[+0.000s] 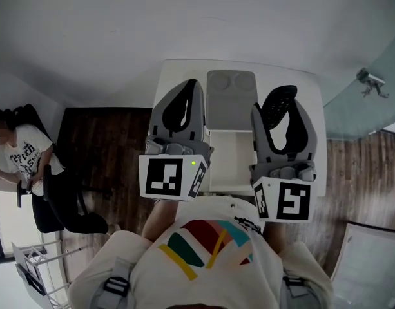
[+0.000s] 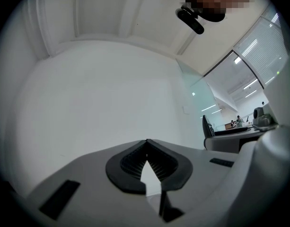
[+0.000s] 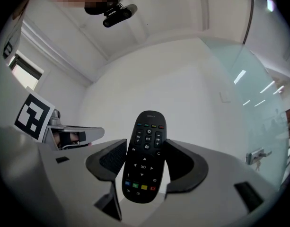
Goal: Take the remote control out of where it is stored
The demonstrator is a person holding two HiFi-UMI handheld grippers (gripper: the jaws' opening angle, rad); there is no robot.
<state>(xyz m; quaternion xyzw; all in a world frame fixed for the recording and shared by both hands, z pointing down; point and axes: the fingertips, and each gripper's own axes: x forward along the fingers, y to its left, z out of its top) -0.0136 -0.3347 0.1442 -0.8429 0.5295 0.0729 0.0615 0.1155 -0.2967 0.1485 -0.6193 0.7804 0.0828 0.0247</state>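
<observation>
A black remote control (image 3: 145, 160) with coloured buttons stands upright between the pads of my right gripper (image 3: 145, 142), which is shut on its lower half, buttons facing the camera. In the head view the right gripper (image 1: 282, 95) is raised in front of my chest, and a dark shape sits between its jaws. The left gripper (image 1: 191, 85) is held up beside it. Its fingertips meet with nothing between them, so the left gripper (image 2: 146, 142) is shut and empty. Both gripper views look up at a white wall and ceiling.
Below the grippers stands a white cabinet (image 1: 305, 85) with a grey tray (image 1: 231, 98) and an open white compartment (image 1: 231, 153) at its middle. A seated person (image 1: 20, 153) and a black chair (image 1: 65, 201) are at the left. A glass wall (image 1: 371, 102) is at the right.
</observation>
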